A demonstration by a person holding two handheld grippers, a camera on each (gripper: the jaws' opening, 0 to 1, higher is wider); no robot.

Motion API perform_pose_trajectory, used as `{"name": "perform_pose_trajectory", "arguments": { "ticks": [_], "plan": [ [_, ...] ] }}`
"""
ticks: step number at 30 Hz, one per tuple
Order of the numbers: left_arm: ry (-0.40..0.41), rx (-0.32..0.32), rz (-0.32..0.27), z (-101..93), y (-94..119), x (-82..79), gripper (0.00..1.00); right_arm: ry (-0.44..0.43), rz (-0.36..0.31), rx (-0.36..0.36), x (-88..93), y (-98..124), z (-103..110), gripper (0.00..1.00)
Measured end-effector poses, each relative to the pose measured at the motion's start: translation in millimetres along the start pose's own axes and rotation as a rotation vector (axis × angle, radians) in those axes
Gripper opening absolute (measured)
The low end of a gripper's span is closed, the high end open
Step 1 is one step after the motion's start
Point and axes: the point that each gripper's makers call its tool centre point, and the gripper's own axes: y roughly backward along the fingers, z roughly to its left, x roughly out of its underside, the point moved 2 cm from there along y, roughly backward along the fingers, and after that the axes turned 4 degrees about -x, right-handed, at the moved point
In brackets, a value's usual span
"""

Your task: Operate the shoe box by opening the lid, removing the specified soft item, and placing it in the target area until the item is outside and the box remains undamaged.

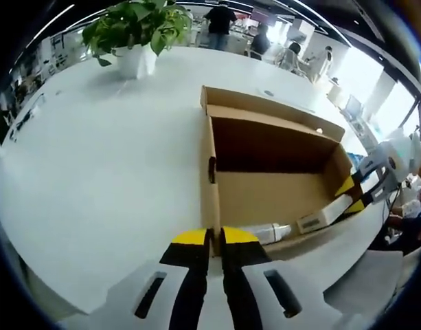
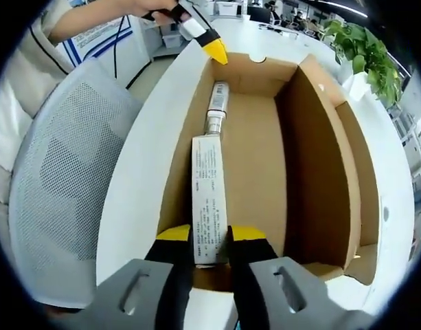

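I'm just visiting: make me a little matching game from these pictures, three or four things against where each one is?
Things:
1. tube
2. potted plant
3. left gripper
4. mesh chair

Places:
A. pinching the box's corner wall
B. beside the table, off its edge
C. lying inside the cardboard box
D. standing on the white table, away from the box

Pairs: 1-C, 2-D, 3-A, 4-B
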Motion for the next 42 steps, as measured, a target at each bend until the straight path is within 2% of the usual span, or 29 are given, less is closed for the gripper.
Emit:
{"name": "perform_pose_trajectory", "arguments": {
  "ticks": [21, 35, 37, 42],
  "plan": [
    [0.02, -0.01, -0.005, 1.1, -0.1, 0.0, 0.03, -0.047, -0.068, 0.051, -13.9, 23.6, -4.7, 0.15],
    [0.011, -0.02, -0.005, 1.6, 0.1, -0.1, 0.02, -0.006, -0.11, 0.111, -26.5, 43.5, -8.4, 0.15],
    [0.01, -0.021, -0.004, 1.7, 0.1, -0.1, 0.02, -0.026, -0.12, 0.112, -27.6, 47.0, -9.3, 0.15],
    [0.021, -0.019, -0.006, 1.9, 0.2, 0.1, 0.02, -0.014, -0.139, 0.15, -31.2, 59.0, -12.8, 0.15]
  ]
}}
